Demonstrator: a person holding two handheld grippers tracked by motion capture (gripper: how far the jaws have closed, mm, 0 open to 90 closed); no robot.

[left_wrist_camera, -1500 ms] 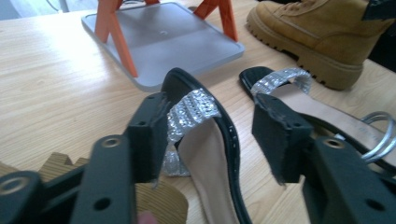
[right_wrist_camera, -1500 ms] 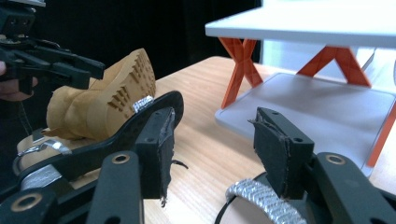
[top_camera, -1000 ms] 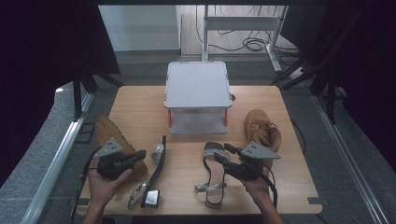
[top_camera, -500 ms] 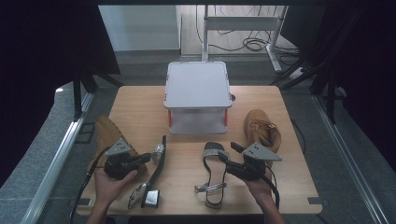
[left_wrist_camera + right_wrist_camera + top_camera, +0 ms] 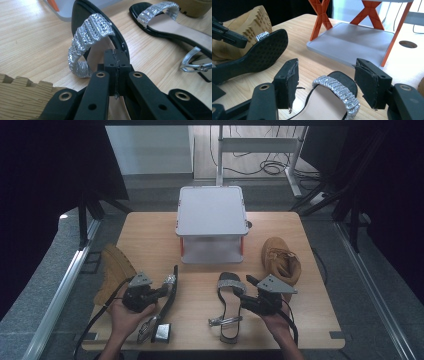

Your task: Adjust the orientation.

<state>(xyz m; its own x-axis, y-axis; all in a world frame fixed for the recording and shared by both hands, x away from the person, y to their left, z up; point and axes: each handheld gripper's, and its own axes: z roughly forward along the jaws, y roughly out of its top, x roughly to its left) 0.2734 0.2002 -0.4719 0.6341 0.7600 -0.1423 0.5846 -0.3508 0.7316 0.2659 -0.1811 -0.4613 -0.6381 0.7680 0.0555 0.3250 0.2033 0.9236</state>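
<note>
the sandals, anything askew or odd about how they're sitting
Yes. The left sandal is tipped on its edge, its dotted sole facing sideways, with the left gripper shut on its rim. The right sandal lies flat, sole down, between the open jaws of the right gripper. The left tan shoe also lies tipped, tread showing.

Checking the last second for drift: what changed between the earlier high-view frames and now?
The left tool, shut on the left sandal, sank slightly toward the table with it. The right tool has just been opening; its pads stand clear on either side of the right sandal, which lies flat. The rack and both tan boots stayed put.
</note>
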